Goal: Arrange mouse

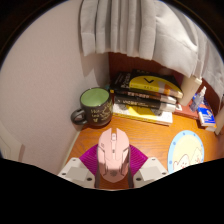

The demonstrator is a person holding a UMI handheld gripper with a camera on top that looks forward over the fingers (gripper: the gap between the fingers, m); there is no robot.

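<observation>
Mouse (113, 150) sits between your claw's (113, 172) spread fingers, ungripped — light, smooth, slippery shell — so pinch its flat sides.

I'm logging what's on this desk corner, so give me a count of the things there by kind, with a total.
Mouse, between the fingers of the hand-held gripper: 1
Mug: 1
Books, stacked: at least 3
Round plate: 1
Small bottle: 1
Total: at least 7
</observation>
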